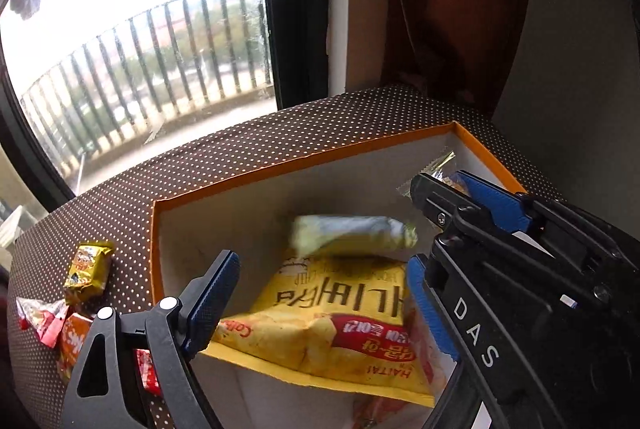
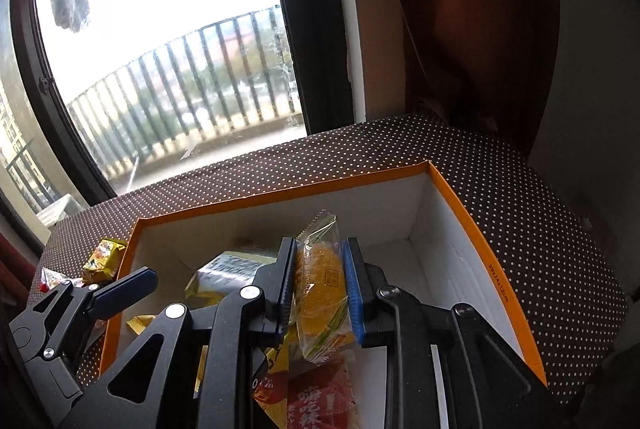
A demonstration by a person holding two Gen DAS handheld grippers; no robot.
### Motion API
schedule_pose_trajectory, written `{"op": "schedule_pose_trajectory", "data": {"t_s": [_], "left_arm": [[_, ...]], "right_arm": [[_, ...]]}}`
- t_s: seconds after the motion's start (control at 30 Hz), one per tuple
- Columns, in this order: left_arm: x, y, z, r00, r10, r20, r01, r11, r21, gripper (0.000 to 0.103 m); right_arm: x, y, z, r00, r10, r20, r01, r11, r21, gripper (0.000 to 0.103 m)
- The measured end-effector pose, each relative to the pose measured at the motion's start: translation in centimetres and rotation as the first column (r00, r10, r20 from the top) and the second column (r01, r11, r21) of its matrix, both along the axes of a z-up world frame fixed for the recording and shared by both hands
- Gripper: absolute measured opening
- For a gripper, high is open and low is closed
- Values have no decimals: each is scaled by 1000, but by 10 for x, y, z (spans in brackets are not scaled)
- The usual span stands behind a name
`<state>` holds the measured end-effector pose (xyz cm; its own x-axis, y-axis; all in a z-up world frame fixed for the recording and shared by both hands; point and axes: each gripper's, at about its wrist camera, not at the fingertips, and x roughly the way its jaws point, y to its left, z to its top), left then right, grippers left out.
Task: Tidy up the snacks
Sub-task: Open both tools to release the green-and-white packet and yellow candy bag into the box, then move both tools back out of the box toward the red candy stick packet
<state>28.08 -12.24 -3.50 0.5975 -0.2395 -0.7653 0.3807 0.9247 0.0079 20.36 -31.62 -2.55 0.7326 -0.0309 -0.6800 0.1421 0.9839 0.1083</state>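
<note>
Snacks sit both inside and outside an orange-rimmed box (image 2: 472, 229) that stands on a brown, white-dotted tabletop (image 1: 248, 149) by a window (image 1: 132, 29). In the box, a large yellow chip bag (image 1: 320, 317) lies flat on the bottom, and over it a small greenish packet (image 1: 352, 235) shows as a blur — whether it is resting or loose in the air I cannot tell. A red packet (image 2: 320, 397) lies at the near end of the box.

The left hand-held gripper (image 1: 320, 293) hangs over the box with its blue-padded fingers wide apart and nothing pressed between them; the chip bag and the blurred packet show in the gap below. The right hand-held gripper (image 2: 318, 289) is clamped on a clear-wrapped orange pastry (image 2: 320, 281), pads pressing both sides, the wrapper's crimped top sticking up above the fingers — it is held over the box interior.

Left of the box, out on the tabletop, lies a small yellow packet (image 1: 88, 269), and nearer still a cluster of red and orange packets (image 1: 52, 325), close together.
</note>
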Motion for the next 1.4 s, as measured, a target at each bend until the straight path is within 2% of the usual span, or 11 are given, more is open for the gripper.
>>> {"op": "schedule_pose_trajectory", "data": {"t_s": [0.23,0.27,0.33,0.37,0.4,0.9,1.4], "left_arm": [[-8,3,-1,1000,25,-6,-25,1000,13,87],[-10,5,0,1000,29,-2,-29,999,16,87],[-12,7,1,999,33,4,-33,999,15,87],[-12,9,2,999,37,9,-37,999,12,87],[-13,11,3,999,38,18,-38,999,8,87],[-43,61,22,992,89,86,-85,995,-51,87],[-101,132,54,958,168,231,-156,985,-72,87]], "right_arm": [[13,6,-6,999,16,-36,-16,1000,7,30],[15,6,-6,999,18,-40,-17,1000,9,36],[14,9,-5,999,18,-43,-18,1000,16,54],[12,9,-4,999,12,-37,-11,1000,24,73],[9,10,-2,1000,4,-23,-3,1000,30,82],[-19,66,22,999,54,1,-54,998,-22,86],[-63,146,51,980,150,134,-145,988,-45,87]]}}
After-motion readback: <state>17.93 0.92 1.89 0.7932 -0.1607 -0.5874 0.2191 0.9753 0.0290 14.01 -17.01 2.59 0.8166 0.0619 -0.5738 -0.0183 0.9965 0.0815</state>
